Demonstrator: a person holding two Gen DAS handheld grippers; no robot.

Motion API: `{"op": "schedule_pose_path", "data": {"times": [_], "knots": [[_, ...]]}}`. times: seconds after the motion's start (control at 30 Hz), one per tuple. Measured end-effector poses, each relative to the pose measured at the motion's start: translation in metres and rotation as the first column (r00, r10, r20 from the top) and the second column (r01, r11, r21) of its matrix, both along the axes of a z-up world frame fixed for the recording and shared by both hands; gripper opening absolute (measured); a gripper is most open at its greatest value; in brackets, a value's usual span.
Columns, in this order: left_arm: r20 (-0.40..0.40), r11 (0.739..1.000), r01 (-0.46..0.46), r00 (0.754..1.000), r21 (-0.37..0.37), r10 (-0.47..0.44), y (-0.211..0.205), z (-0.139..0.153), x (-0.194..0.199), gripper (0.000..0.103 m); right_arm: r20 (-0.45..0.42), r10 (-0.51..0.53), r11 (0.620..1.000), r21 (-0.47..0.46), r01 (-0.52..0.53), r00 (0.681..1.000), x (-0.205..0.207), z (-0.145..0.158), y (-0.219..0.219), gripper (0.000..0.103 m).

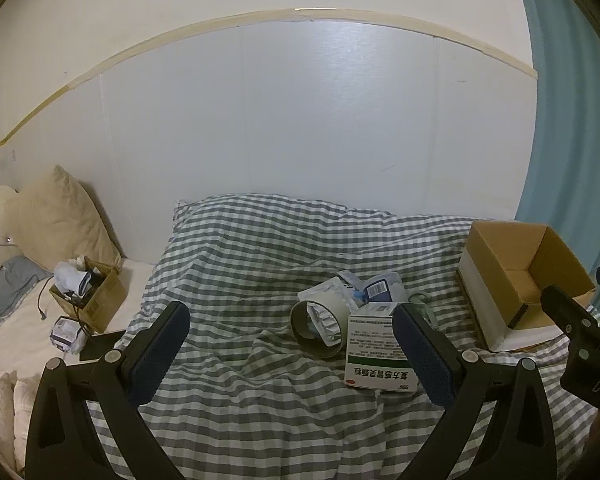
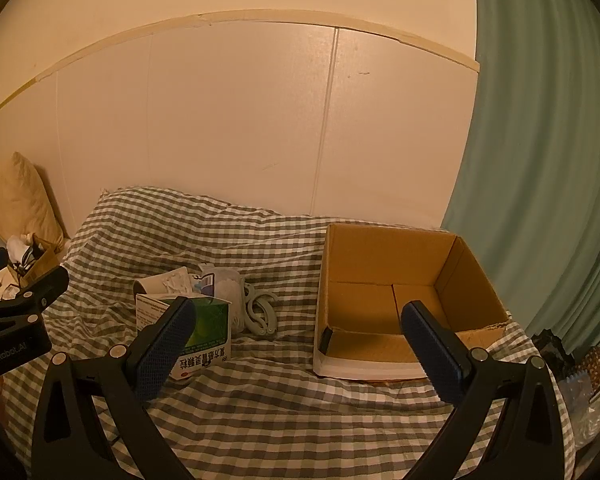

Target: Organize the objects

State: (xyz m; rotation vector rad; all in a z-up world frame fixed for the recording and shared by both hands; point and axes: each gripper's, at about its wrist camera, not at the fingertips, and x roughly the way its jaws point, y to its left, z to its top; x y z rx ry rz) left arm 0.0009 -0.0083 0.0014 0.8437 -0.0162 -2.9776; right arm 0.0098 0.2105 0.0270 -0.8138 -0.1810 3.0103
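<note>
Medicine box lies mid-bed on checked duvet, touching tape roll; cardboard box sits open near bed's right edge. My left gripper and right gripper both spread, holding nothing.

Grey-and-white checked duvet across bed. On it: brown cardboard box, white outer wall; white-and-green medicine box. Beige pillow left of duvet. Teal curtain right of duvet. Fingers black, blue pads.
</note>
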Motion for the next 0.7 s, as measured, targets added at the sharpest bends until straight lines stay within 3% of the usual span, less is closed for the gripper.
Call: {"op": "schedule_pose_path", "data": {"times": [0.4, 0.7], "knots": [[0.000, 0.999, 0.037, 0.999, 0.028, -0.037, -0.012, 0.015, 0.002, 0.103, -0.011, -0.021, 1.000, -0.004, 0.021, 1.000, 0.010, 0.018, -0.004, 0.103], [0.046, 0.998, 0.024, 0.999, 0.051, -0.027, -0.065, 0.009, -0.007, 0.103, 0.046, 0.032, 0.999, 0.024, -0.033, 0.998, 0.015, 0.011, -0.051, 0.103]]}}
